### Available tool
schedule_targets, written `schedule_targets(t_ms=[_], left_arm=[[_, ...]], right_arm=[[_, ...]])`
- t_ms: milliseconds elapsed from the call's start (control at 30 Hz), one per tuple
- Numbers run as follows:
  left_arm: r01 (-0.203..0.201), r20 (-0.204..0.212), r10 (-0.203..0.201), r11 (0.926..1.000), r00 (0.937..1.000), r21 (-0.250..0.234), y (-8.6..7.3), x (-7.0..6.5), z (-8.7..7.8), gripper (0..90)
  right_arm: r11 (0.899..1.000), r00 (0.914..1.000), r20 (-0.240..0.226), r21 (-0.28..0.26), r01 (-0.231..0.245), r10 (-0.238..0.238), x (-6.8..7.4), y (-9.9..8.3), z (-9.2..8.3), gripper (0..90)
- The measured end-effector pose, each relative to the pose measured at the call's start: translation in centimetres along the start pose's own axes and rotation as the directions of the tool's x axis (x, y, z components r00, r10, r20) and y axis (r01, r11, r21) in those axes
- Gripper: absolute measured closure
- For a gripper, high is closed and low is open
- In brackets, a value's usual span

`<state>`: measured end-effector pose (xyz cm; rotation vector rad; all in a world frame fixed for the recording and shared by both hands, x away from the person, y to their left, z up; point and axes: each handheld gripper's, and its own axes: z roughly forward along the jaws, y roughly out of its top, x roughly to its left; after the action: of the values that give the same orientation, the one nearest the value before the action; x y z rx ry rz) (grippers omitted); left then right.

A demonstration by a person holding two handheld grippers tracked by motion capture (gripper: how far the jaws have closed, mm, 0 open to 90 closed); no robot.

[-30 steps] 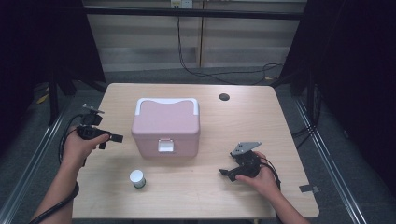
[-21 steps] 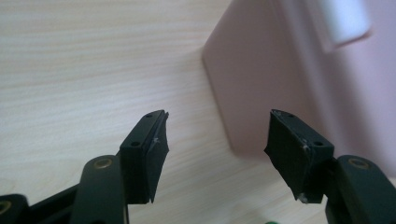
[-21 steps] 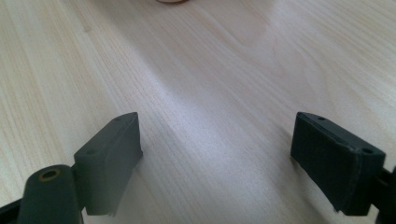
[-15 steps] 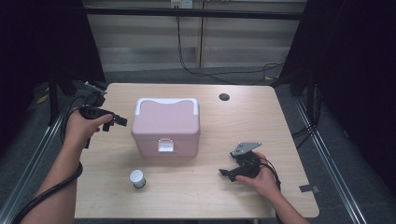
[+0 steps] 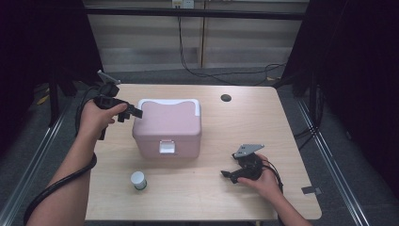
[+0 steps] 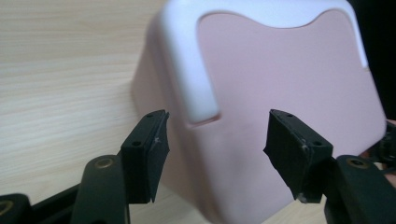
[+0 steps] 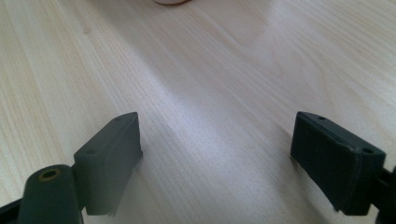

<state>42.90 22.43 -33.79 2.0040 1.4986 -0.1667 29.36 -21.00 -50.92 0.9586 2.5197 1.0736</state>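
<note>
A pink box [image 5: 167, 129] with a white handle across its lid and a white front latch stands mid-table. My left gripper [image 5: 131, 114] hovers open at the box's far left corner, pointing at it. In the left gripper view the box [image 6: 285, 79] and its white handle [image 6: 187, 60] loom just beyond my left gripper [image 6: 217, 126], and nothing sits between the jaws. My right gripper [image 5: 229, 177] rests open on the table at the front right. In the right gripper view my right gripper [image 7: 217, 135] frames only bare wood.
A small white jar [image 5: 139, 180] stands in front of the box, toward the left. A dark round hole [image 5: 226, 98] lies in the tabletop [image 5: 282, 122] at the far side. A pink edge [image 7: 170, 1] shows at the top of the right gripper view.
My left hand has risen and moved farther back and to the right, closing on the box's far left corner. The right hand has kept still.
</note>
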Motion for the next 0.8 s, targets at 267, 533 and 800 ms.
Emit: schedule_targets(t_ms=[267, 533, 800], left_arm=[[-0.009, -0.019, 0.01, 0.9989, 0.9998, 0.047, -0.2, -0.5, 1.1, 40.1], [-0.007, -0.008, 0.008, 0.9984, 0.9999, 0.057, -0.4, -1.1, 1.7, 39.8], [-0.006, 0.007, 0.005, 0.9977, 1.0, 0.068, -0.4, -2.8, 2.8, 39.9]], right_arm=[[1.0, 1.0, 0.003, -0.005, 0.0, 0.0, 0.0, -0.1, 0.0, 15.4], [1.0, 1.0, 0.002, -0.016, 0.002, -0.002, 0.0, -0.3, -0.1, 15.3], [1.0, 1.0, -0.003, -0.023, 0.008, -0.008, -0.1, -0.4, -0.1, 15.3]])
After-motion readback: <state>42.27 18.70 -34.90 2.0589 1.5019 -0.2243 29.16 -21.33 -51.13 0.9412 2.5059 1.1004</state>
